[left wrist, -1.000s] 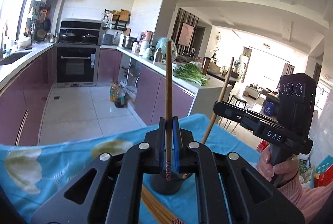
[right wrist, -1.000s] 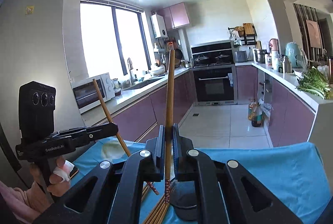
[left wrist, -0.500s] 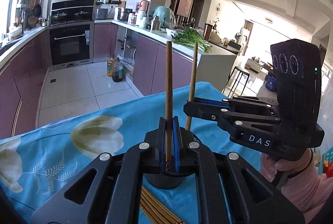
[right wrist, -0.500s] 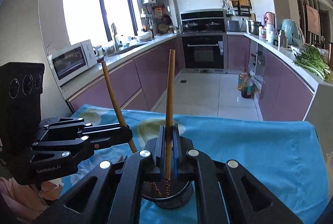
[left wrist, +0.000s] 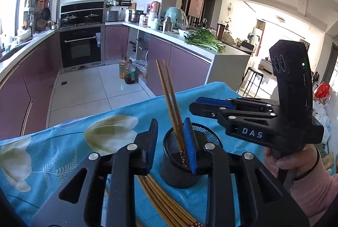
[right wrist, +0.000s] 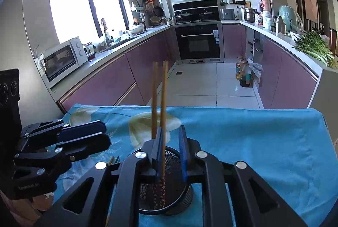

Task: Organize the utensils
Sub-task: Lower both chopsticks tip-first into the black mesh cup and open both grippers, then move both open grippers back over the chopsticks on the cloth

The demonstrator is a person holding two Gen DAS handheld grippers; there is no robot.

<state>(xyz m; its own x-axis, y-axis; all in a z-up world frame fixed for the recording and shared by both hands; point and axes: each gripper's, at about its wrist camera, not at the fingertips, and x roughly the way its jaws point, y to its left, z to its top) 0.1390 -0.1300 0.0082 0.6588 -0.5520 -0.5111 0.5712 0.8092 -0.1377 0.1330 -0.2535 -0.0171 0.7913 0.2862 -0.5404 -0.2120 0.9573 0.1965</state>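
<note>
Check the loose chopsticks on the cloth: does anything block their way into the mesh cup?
Nothing visible does. The chopsticks lie on the cloth right beside the cup, whose open top holds only two upright chopsticks. Both grippers' fingers are opening around those, touching neither the pile nor the rim.

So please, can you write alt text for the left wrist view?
Two wooden chopsticks stand in a black mesh cup on a blue flowered cloth, between the opening jaws of the left gripper. The right gripper hovers beside; more chopsticks lie below.
</note>
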